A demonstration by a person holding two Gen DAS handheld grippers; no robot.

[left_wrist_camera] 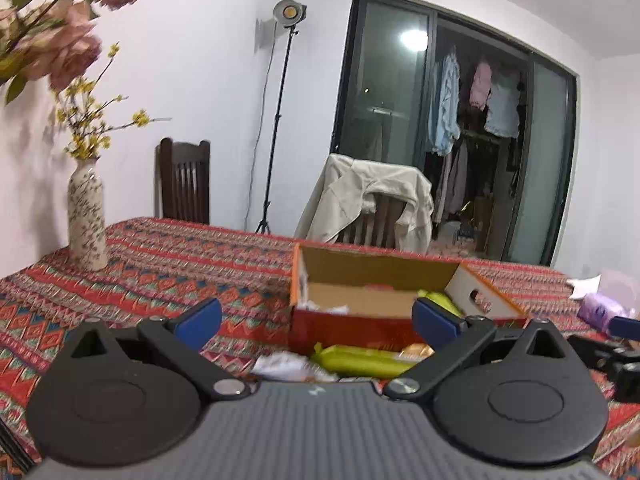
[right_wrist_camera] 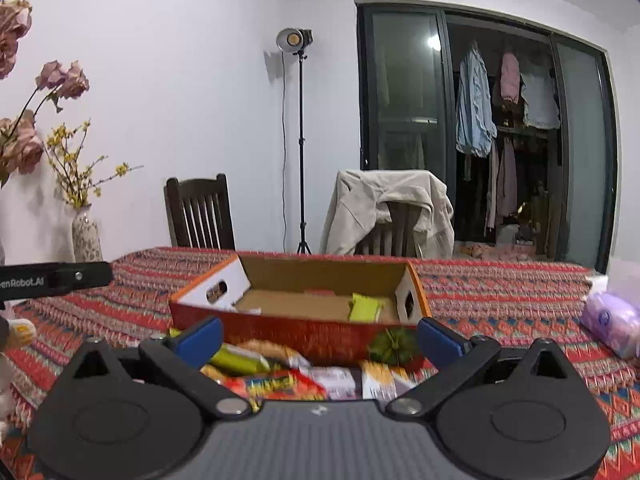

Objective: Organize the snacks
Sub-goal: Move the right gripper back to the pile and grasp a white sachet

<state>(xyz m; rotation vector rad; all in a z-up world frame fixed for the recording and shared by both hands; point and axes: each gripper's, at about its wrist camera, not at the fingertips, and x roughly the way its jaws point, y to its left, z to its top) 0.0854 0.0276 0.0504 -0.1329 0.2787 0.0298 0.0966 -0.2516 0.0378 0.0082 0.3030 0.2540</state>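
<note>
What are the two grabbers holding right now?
Nothing. The left gripper and right gripper are both open and empty; the snacks lie loose before the box.

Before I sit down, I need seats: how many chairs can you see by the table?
2. A dark wooden slatted chair stands at the far left of the table; another chair, draped with a beige jacket, stands further right. Others may be out of view.

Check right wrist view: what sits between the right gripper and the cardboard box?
Loose snack packets on the tablecloth fill that stretch in the right wrist view, between the open right gripper and the cardboard box.
</note>
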